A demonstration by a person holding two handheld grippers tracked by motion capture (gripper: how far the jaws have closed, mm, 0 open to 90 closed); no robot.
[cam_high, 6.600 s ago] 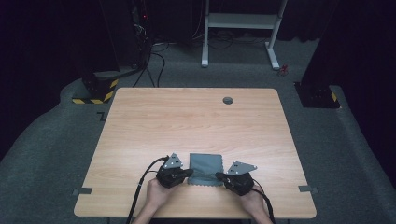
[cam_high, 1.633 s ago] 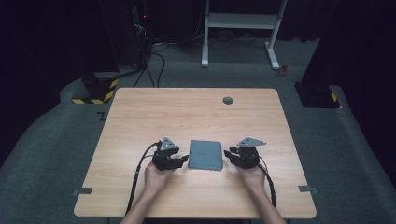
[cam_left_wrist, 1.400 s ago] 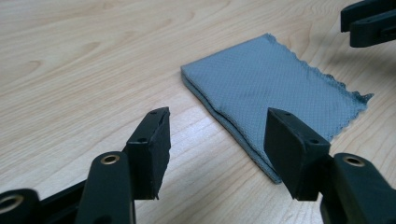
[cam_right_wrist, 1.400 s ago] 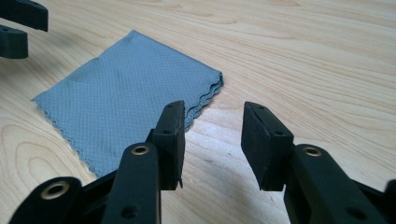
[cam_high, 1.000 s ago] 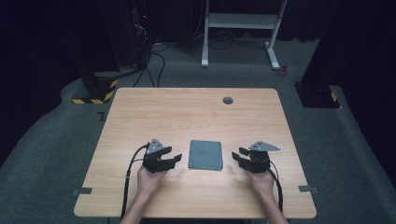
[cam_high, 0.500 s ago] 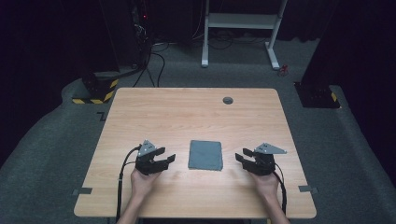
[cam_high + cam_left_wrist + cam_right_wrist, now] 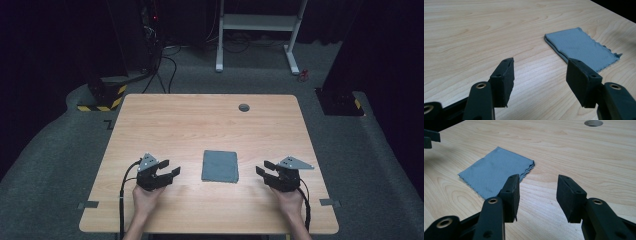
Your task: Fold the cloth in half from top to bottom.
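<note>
From the high view, the folded grey cloth (image 7: 220, 166) is lying flat on the desk (image 7: 210, 125), squared up and apparently finished, which would explain why both hands are sitting clear of it. The left tool (image 7: 169, 171) is resting to the left of the cloth and the right tool (image 7: 263, 169) to the right of it, each pointing inward, forearms reaching in from the desk's near edge. In the left gripper view, the left tool (image 7: 540, 75) is gaping with nothing between its jaws, hovering low over bare wood, and the cloth (image 7: 582, 47) is lying ahead, its stacked edges showing. In the right gripper view, the right tool (image 7: 537, 195) is likewise standing wide and empty, with the cloth (image 7: 496, 171) lying ahead and a round hole (image 7: 593, 122) sitting far beyond the cloth.
</note>
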